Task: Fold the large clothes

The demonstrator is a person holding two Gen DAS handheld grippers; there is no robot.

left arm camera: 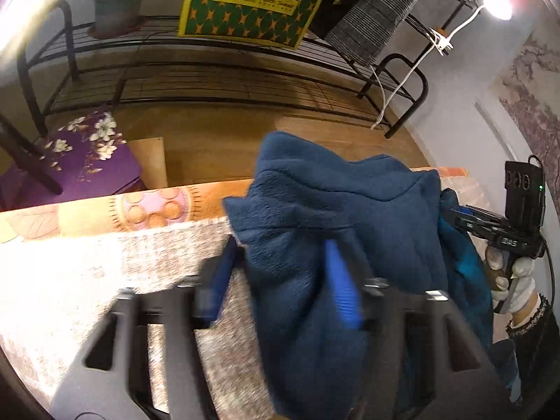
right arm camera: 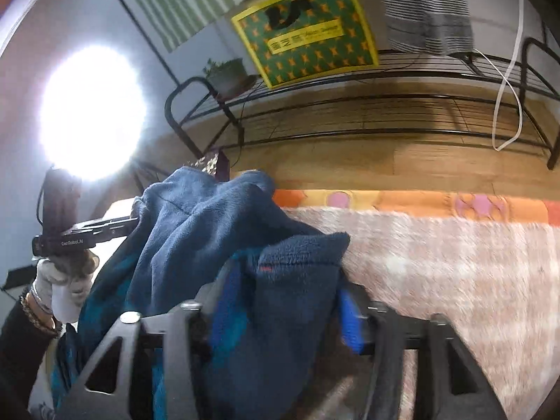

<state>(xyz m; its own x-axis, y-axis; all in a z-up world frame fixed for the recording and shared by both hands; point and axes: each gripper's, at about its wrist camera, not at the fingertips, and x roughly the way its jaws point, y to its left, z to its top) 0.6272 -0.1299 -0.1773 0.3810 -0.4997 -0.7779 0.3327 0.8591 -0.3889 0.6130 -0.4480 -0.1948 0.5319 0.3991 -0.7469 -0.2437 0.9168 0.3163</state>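
Note:
A dark blue fleece garment hangs bunched between both grippers above a pinkish mottled table cover. My left gripper has its blue fingers shut on a fold of the fleece. My right gripper is shut on another part of the same garment. The right gripper also shows at the right edge of the left wrist view, gripping the cloth's far end. The left gripper shows at the left of the right wrist view. Both views are motion-blurred.
The cover's orange patterned border marks the table's far edge. Beyond it is wood floor and a black wire rack with a green-yellow bag, a potted plant and striped cloth. A purple floral cushion lies left. A bright lamp glares.

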